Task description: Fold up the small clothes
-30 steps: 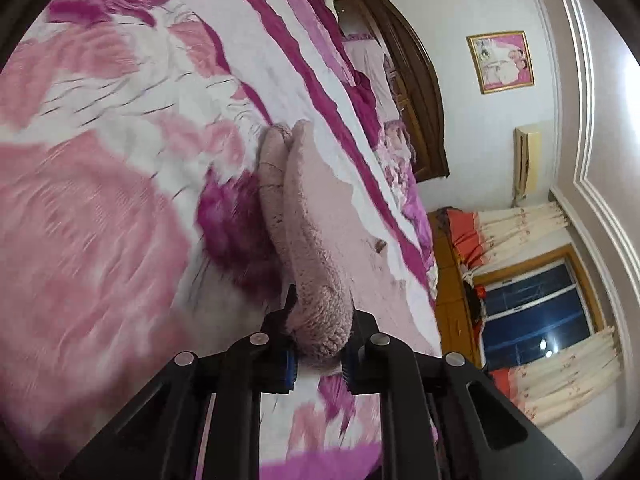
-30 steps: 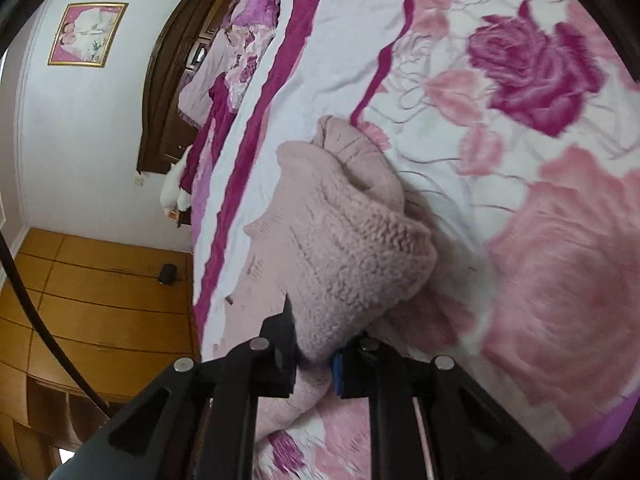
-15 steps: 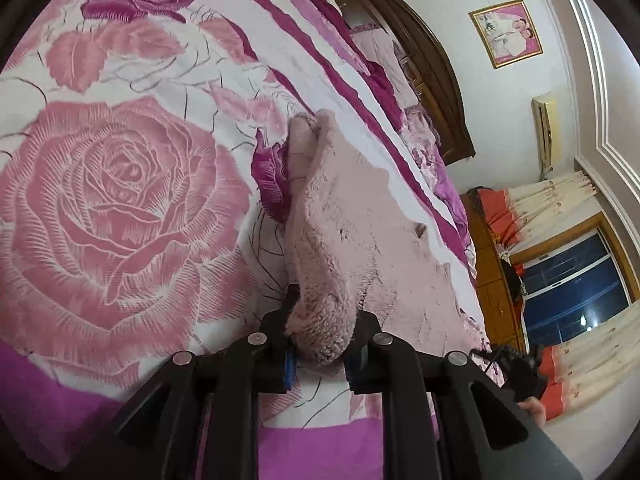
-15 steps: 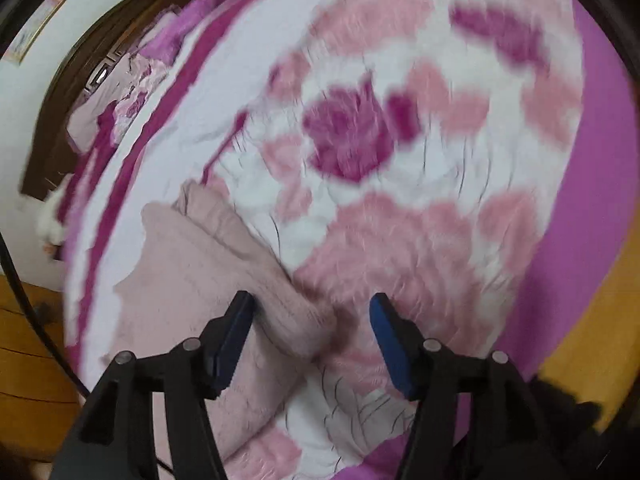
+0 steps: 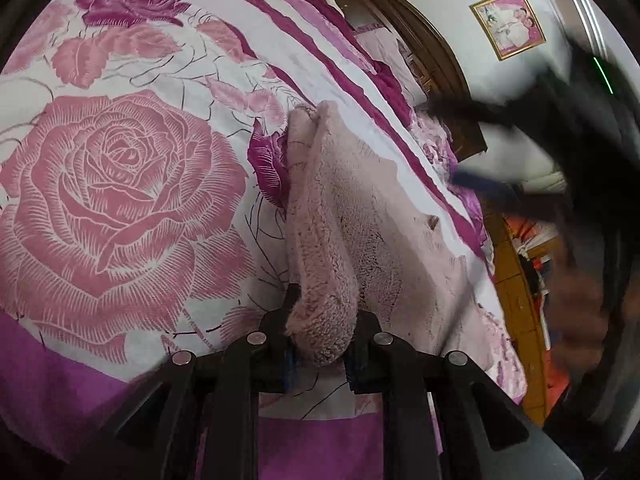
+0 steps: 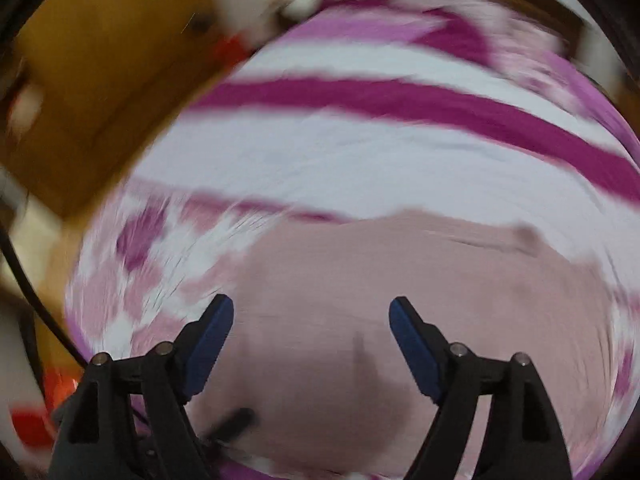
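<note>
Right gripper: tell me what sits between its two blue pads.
Nothing is gripped. In the right wrist view the right gripper has just been opening above the pink fleece garment, which shows blurred through the gap.

One pink garment [image 5: 360, 216], two grippers [image 5: 320, 344]

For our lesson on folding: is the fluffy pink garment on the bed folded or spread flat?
Partly folded: the fluffy pink garment has one edge doubled over, pinched in the left gripper; the rest lies flat on the bedspread.
</note>
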{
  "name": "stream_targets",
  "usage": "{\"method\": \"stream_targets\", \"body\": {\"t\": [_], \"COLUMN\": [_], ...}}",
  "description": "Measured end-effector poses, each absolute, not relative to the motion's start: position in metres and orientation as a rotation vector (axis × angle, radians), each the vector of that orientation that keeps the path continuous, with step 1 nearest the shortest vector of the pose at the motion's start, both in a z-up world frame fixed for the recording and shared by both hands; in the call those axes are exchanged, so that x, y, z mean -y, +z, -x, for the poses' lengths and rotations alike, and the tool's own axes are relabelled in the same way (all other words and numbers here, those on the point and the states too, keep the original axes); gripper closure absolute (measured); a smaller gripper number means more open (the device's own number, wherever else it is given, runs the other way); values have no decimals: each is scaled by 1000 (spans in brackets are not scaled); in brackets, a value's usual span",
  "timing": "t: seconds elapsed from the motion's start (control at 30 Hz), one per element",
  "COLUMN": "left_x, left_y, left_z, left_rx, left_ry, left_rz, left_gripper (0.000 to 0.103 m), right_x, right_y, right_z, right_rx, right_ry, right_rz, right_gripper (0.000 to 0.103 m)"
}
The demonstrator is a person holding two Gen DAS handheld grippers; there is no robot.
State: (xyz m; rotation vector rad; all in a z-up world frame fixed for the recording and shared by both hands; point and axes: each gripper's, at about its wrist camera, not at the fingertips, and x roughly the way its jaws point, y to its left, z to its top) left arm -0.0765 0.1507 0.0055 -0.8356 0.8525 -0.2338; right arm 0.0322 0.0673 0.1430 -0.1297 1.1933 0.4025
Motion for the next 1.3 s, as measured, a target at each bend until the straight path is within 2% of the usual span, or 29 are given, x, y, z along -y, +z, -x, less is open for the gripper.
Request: {"method": "stream_targets", "body": {"t": [0.13, 0.27, 0.4, 0.47, 0.53, 0.6, 0.63, 0.87, 1.1, 1.3], "left_x": [-150, -150, -155, -160, -163, -164, -166, -180, -201, -194], "left_y": [4, 2, -5, -11, -12, -8, -6, 17, 70, 75], "left_z": [78, 78, 78, 77, 77, 77, 77, 88, 122, 129], "left_rx": [-850, -845, -843, -846, -850, -848, -842, -784, -634, -665], "left_ry": [-233, -238, -268, -281, -295, -305, -309, -329, -237, -209], "left_rz": [829, 823, 898, 949, 954, 937, 941, 939, 891, 855], "left_gripper": [103, 103, 103, 103, 103, 103, 103, 103, 103, 103], "right_x": [-142, -172, -168, -164, -164, -160, -156, -97, -126, -145], "right_y": [105, 75, 53, 53, 56, 63, 68, 115, 164, 172], "right_z": [-44, -39, -46, -47, -45, -44, -44, -48, -43, -40], "right_rx": [-1287, -1316, -1372, -1361, -1330, -1302, -1304, -1293, -1202, -1166], "right_ry": [351, 310, 194, 182, 172, 191, 236, 527, 652, 678], "right_rz": [377, 536, 501, 454, 470, 475, 446, 132, 220, 312], "right_gripper": [20, 20, 20, 34, 67, 83, 86, 89, 89, 89]}}
